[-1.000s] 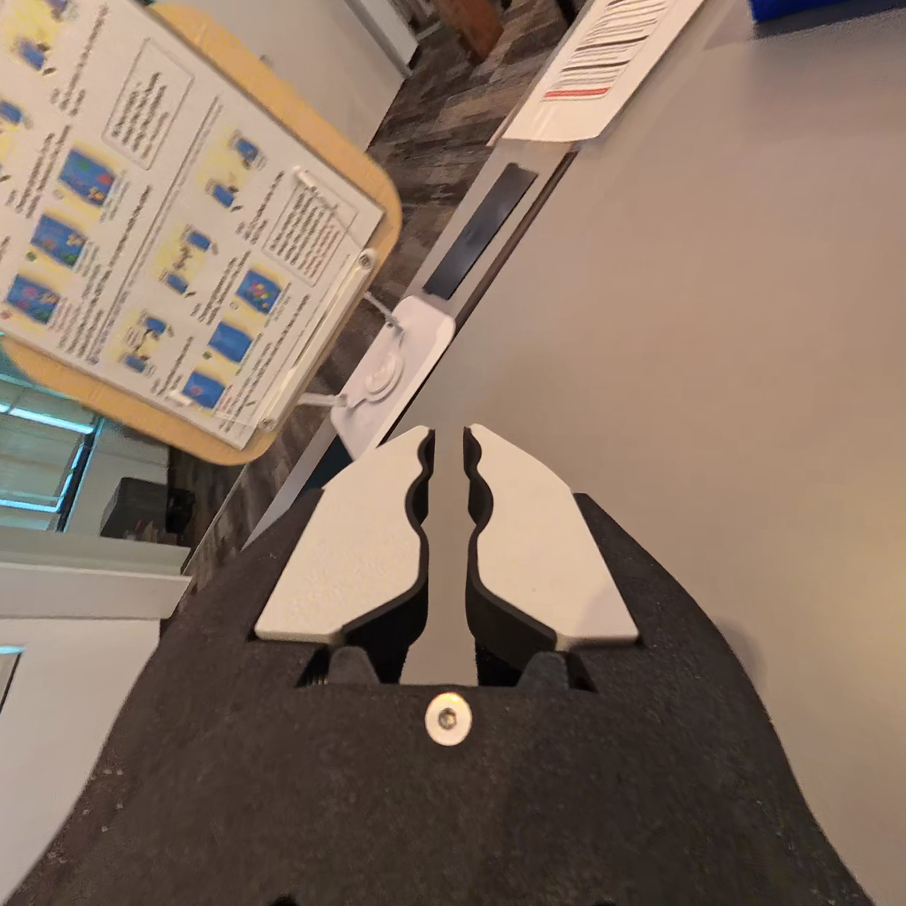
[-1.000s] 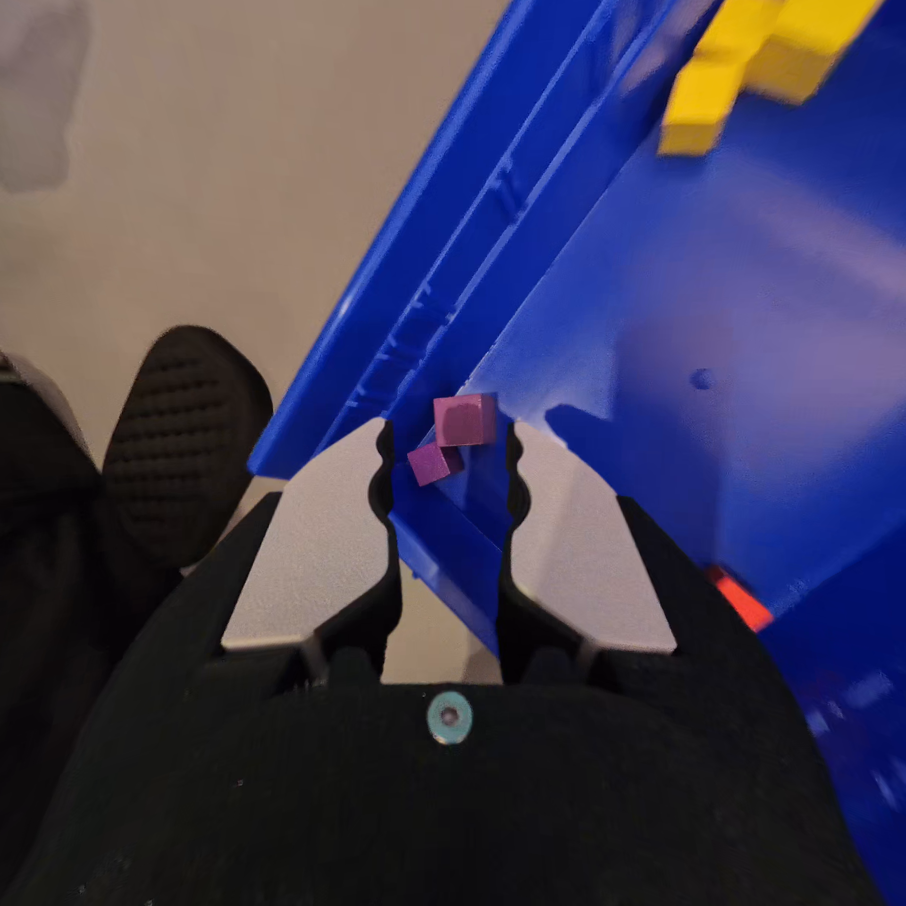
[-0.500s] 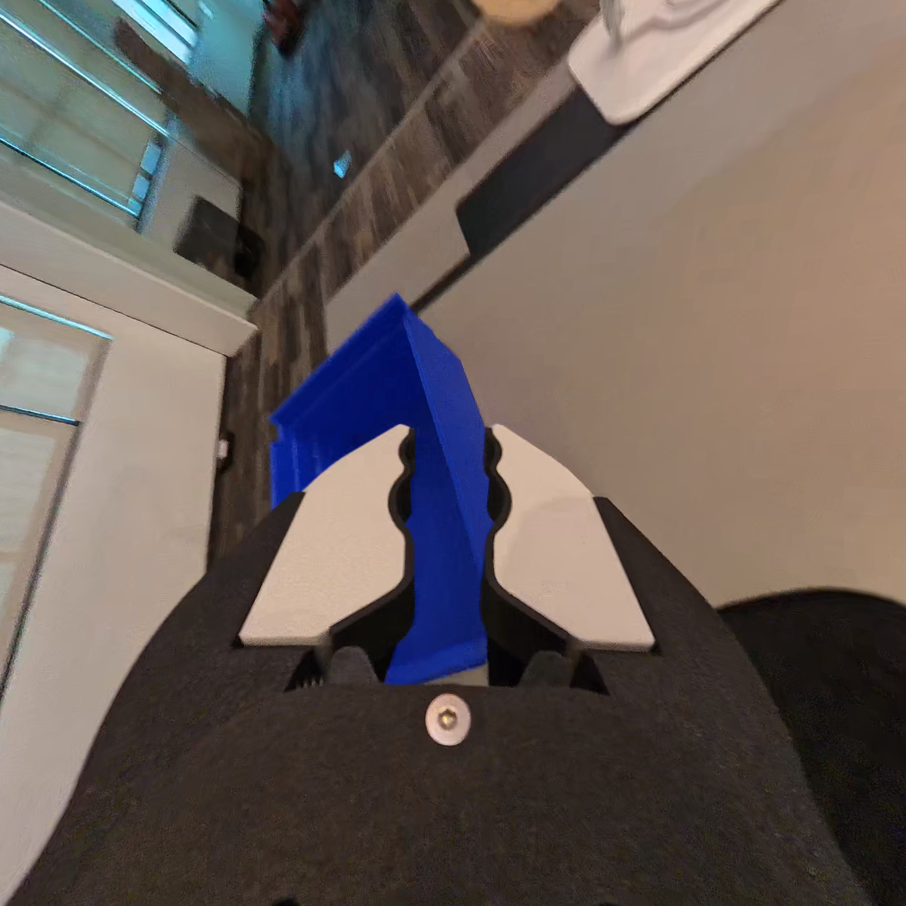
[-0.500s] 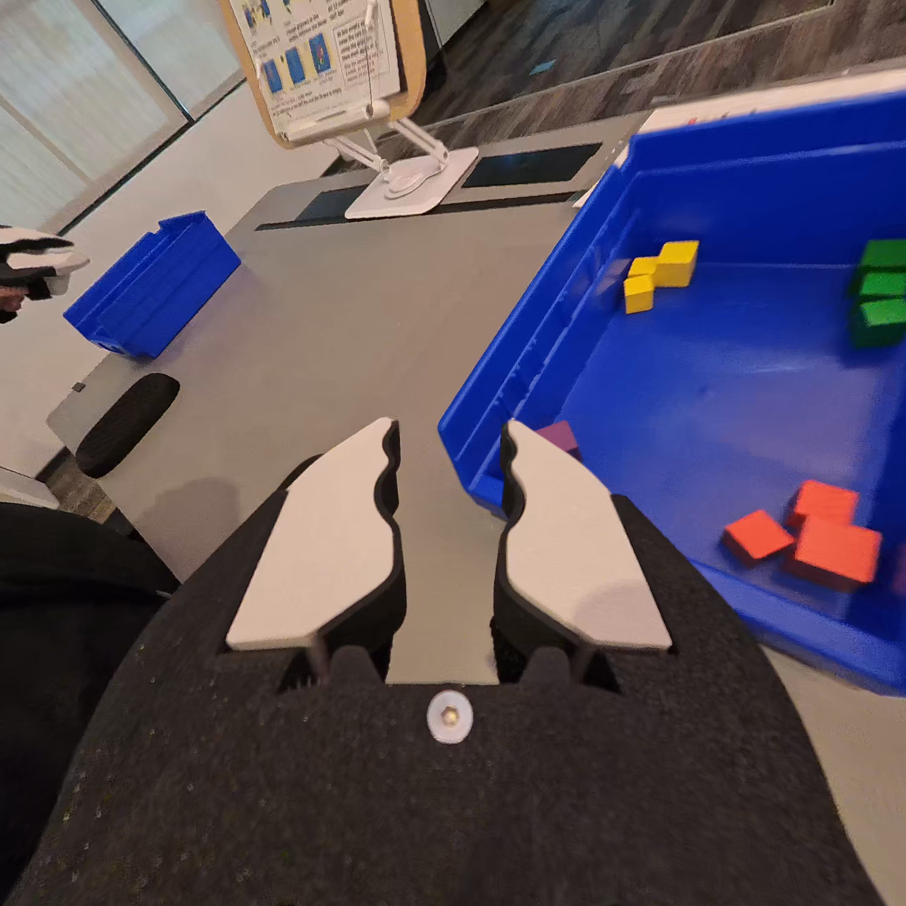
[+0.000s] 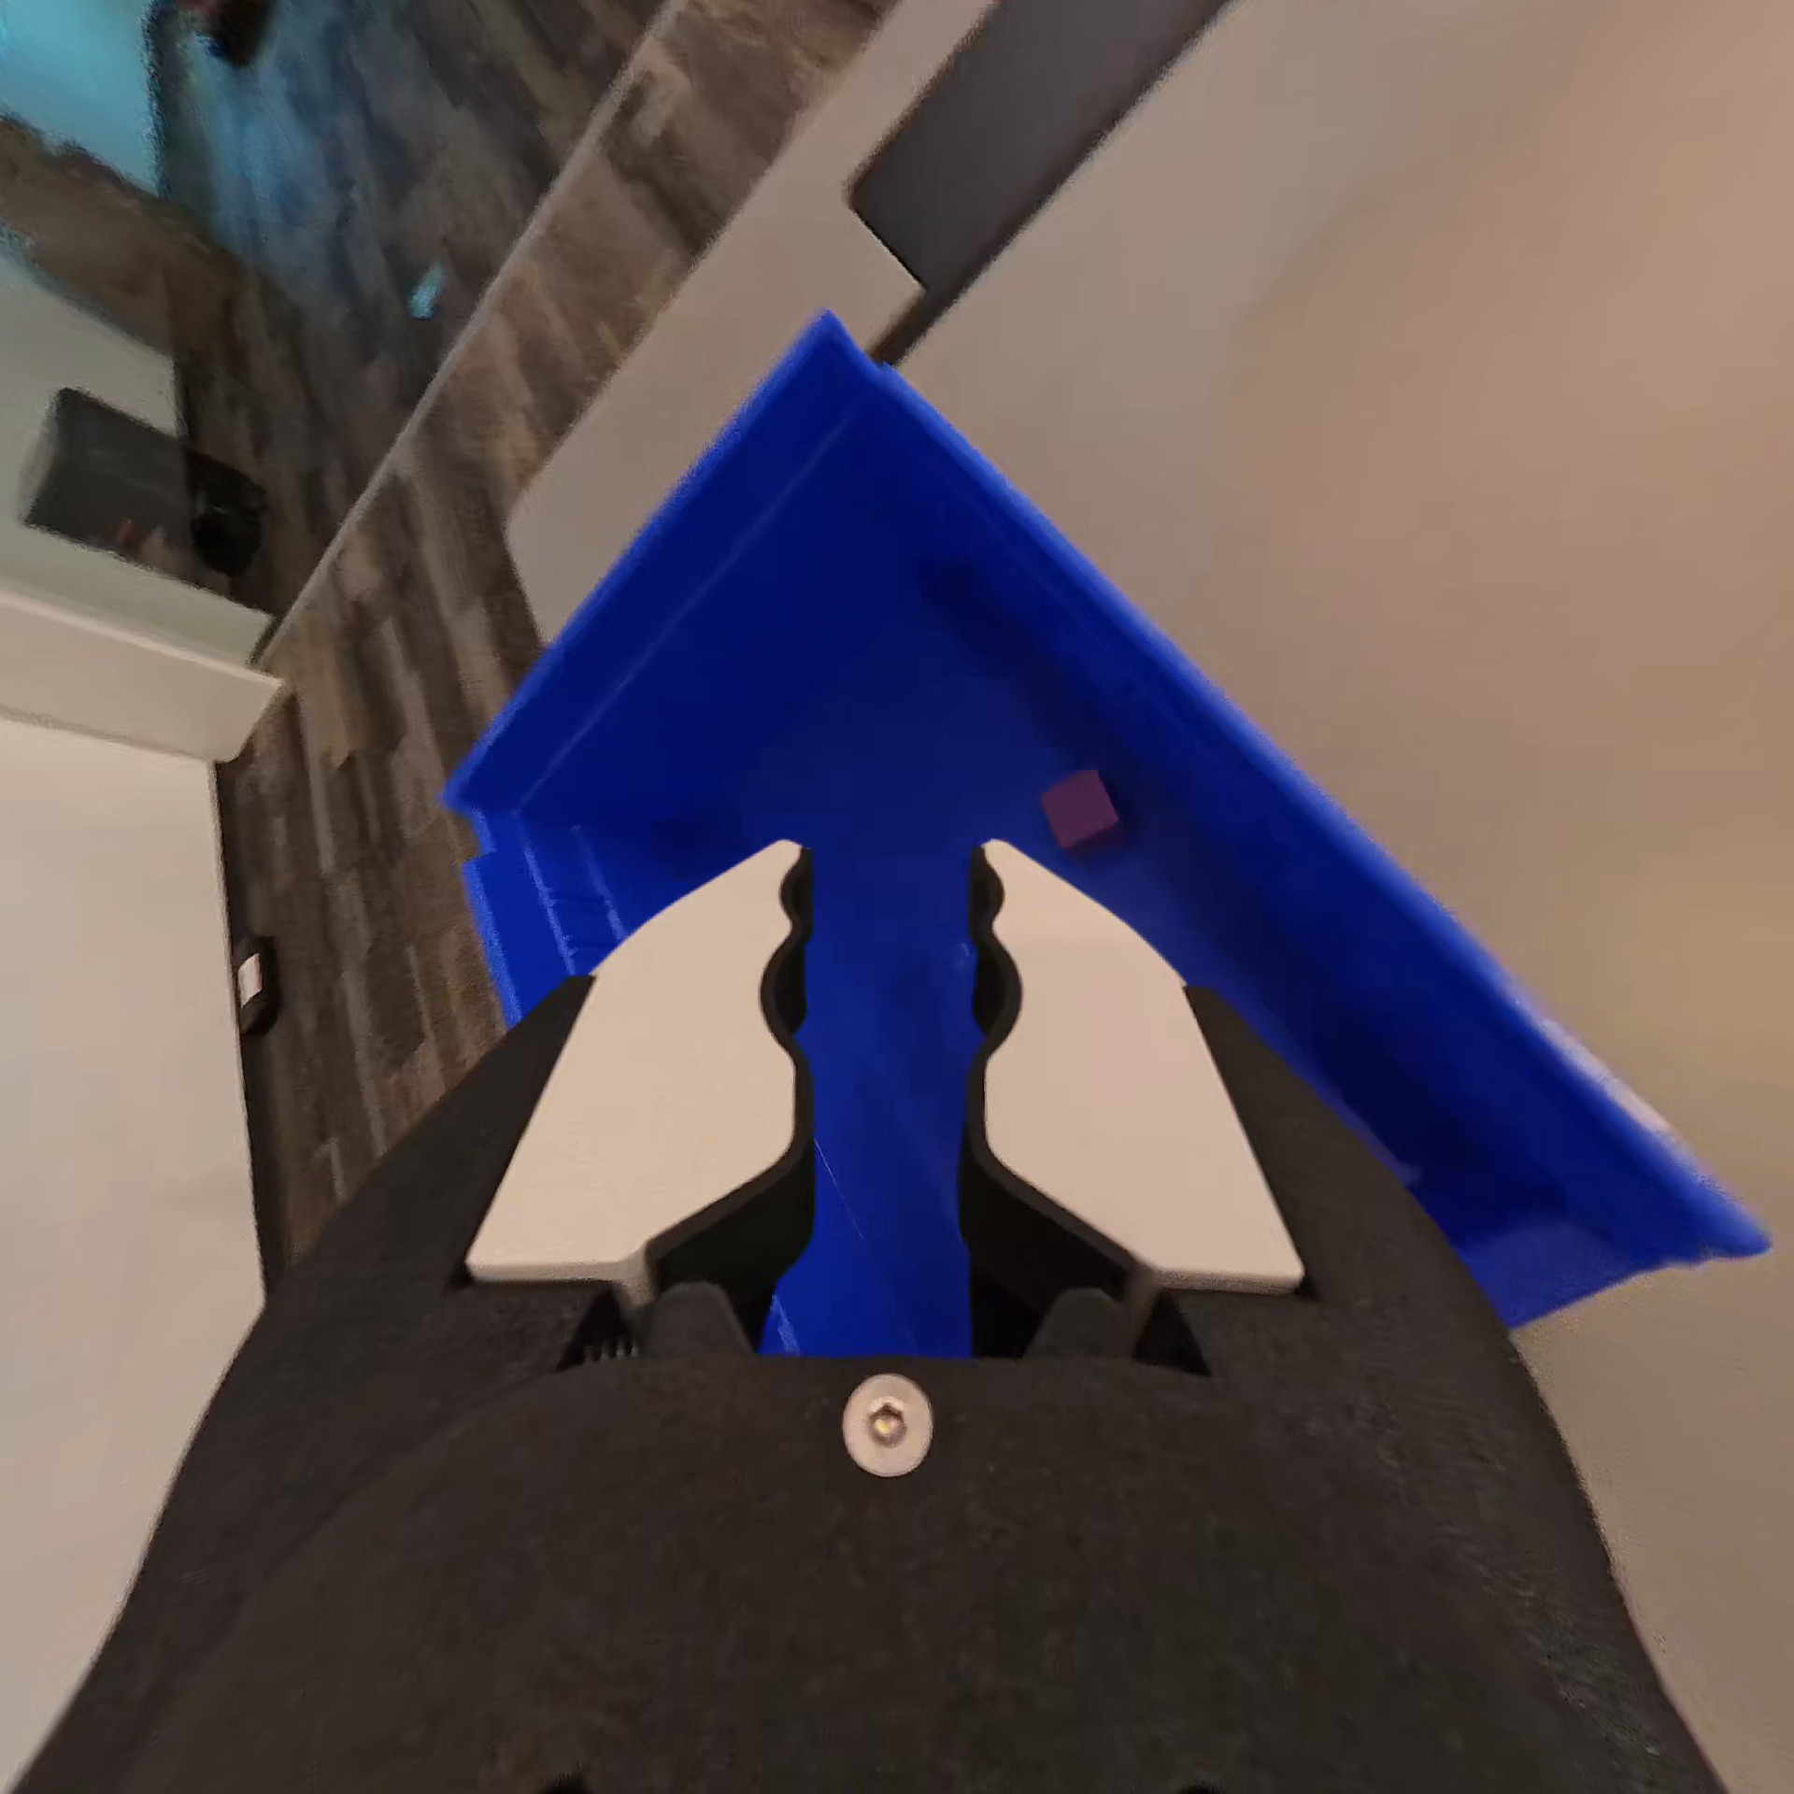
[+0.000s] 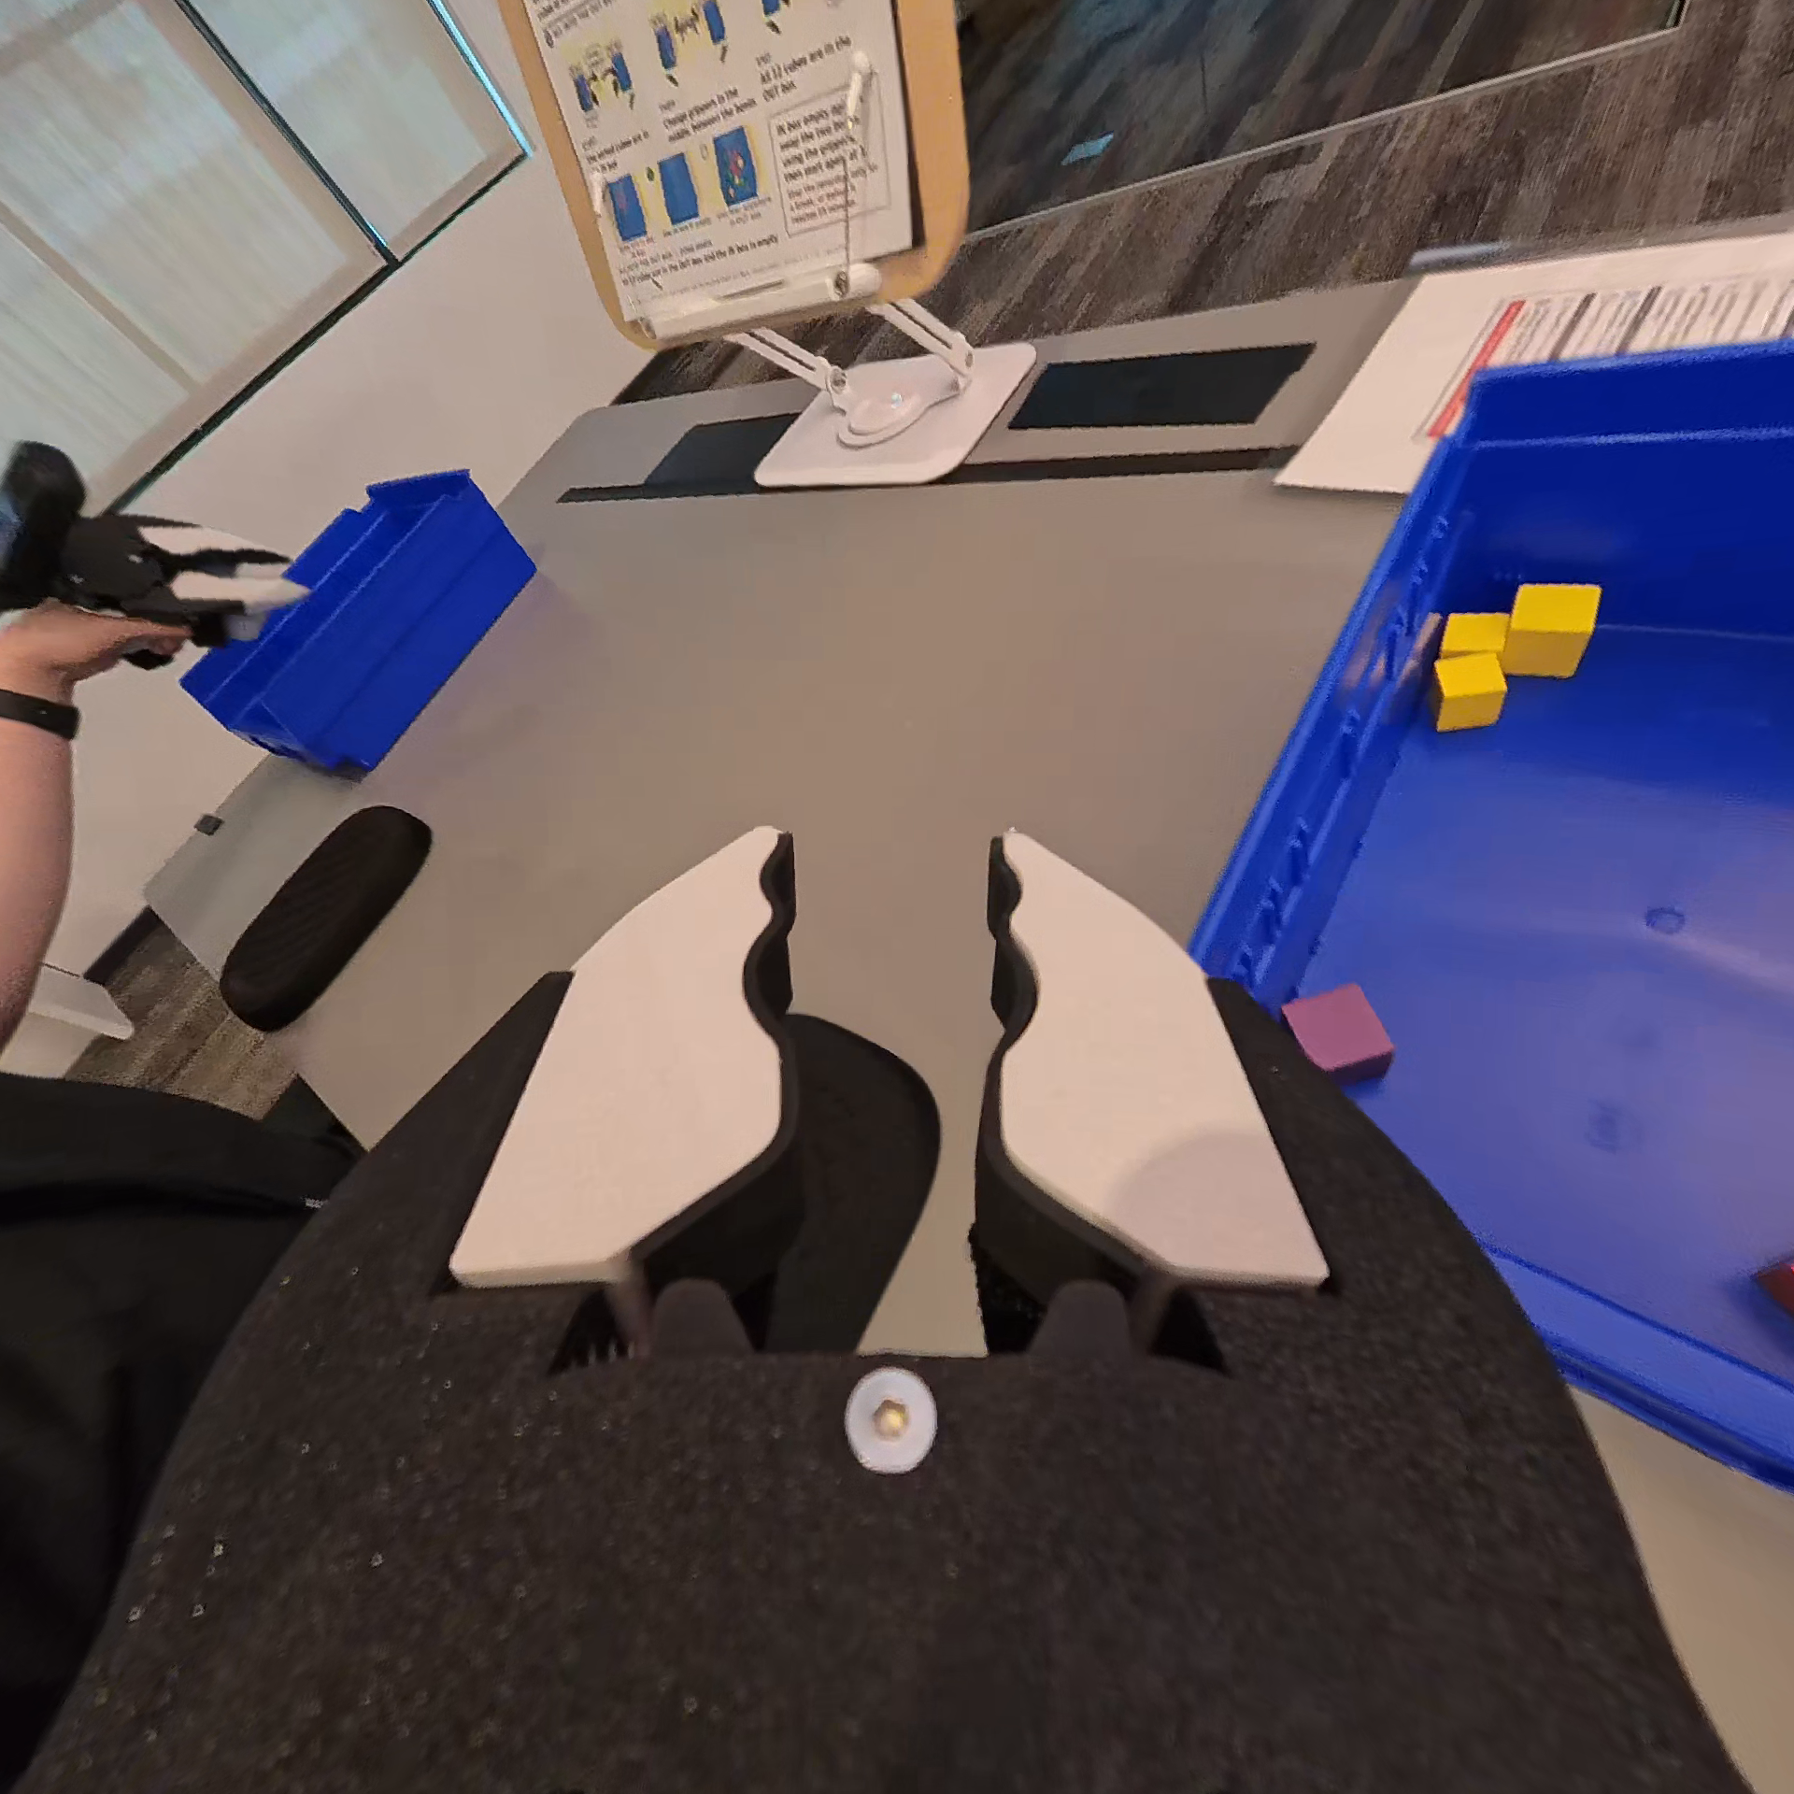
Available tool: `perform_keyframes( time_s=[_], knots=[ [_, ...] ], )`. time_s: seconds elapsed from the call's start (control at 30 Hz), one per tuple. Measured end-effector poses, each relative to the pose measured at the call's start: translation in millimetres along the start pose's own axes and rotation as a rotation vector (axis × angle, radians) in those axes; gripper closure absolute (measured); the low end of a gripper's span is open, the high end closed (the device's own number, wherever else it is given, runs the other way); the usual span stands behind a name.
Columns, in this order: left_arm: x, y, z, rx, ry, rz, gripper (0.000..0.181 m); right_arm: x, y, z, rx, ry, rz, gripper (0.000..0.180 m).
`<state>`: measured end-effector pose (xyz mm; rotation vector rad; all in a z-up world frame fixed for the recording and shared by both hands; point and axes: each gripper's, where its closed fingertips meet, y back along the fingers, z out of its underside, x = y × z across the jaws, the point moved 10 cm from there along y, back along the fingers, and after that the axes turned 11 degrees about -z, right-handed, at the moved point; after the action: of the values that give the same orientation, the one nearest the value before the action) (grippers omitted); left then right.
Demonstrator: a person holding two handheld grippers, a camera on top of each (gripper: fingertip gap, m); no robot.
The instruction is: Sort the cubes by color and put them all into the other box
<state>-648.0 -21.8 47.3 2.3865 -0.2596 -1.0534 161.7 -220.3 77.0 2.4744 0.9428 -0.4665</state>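
A small blue box [image 5: 1359,932] lies under my left gripper [image 5: 888,854], whose jaws stand apart and empty over the box's near end. One purple cube [image 5: 1079,811] lies inside it by the right wall. In the right wrist view this box [image 6: 388,621] sits at the table's far left, with the left gripper [image 6: 262,592] at its rim. My right gripper [image 6: 891,845] is open and empty above the table, left of a large blue box [image 6: 1291,854]. That box holds three yellow cubes [image 6: 1514,641], a purple cube [image 6: 1340,1029] and a red cube [image 6: 1777,1296].
An instruction board [image 6: 757,146] on a white stand [image 6: 893,417] is at the table's back edge. A paper sheet [image 6: 1553,330] lies behind the large box. A black oval pad [image 6: 320,913] lies near the left table edge. A person's arm [image 6: 39,777] holds the left gripper.
The left gripper opened, swung from the board to the small box and now hangs over its inside. The right gripper pulled back out of the large box, to its left, and opened wider.
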Motion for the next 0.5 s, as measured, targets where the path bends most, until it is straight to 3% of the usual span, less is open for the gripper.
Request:
perform_keyframes(
  time_s=[0.3, 0.5],
  knots=[
    [18.7, -54.0, 16.3, 0.024, -0.276, 0.273, 0.144, -51.2, -24.6, -25.9, -0.036, 0.044, 0.036, 0.143],
    [37.2, -78.9, 25.2, 0.001, -0.403, 0.439, 0.128, -75.4, -44.5, -25.0, -0.104, 0.061, 0.077, 0.142]
  ],
)
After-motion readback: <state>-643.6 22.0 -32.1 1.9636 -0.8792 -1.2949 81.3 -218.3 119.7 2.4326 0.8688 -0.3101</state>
